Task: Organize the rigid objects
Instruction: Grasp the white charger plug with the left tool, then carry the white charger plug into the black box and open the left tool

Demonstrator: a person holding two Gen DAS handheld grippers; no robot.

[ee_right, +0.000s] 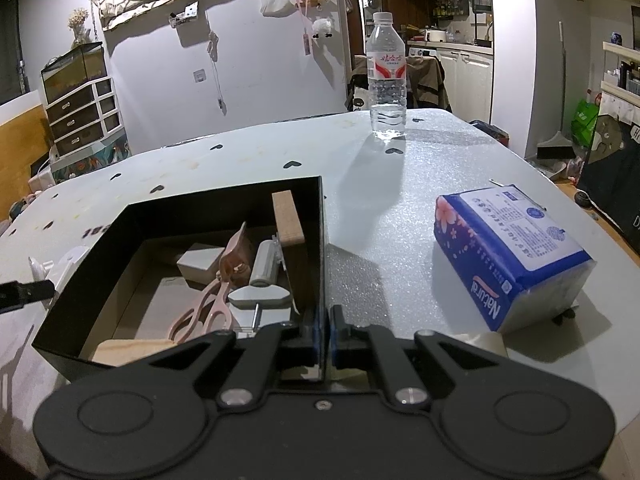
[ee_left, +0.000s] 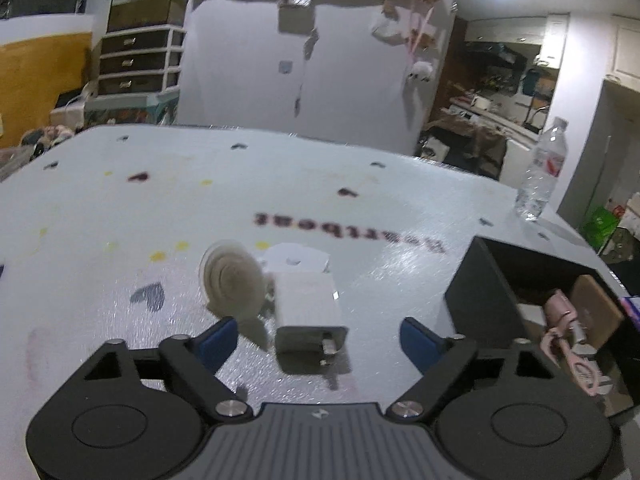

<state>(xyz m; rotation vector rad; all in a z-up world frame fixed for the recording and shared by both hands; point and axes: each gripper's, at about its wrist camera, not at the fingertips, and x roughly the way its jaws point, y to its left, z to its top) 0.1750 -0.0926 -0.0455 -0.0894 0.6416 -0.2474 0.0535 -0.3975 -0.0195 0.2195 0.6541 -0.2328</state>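
Observation:
A white charger plug [ee_left: 310, 318] lies on the white table [ee_left: 120, 208], with a beige suction-cup disc [ee_left: 232, 282] just to its left. My left gripper [ee_left: 320, 340] is open and hovers over the plug, its blue pads on either side. A black box [ee_right: 192, 216] holds pink scissors [ee_right: 208, 308], wooden blocks [ee_right: 287, 218], a grey block and a white cylinder. My right gripper [ee_right: 323, 330] is shut on the box's right wall [ee_right: 322, 264]. The box also shows at right in the left wrist view [ee_left: 480, 300].
A water bottle [ee_right: 386, 76] stands at the table's far side. A blue tissue pack [ee_right: 516, 256] lies to the right of the box. The plug and left gripper tip [ee_right: 24, 292] show left of the box. Room furniture lies beyond the table edge.

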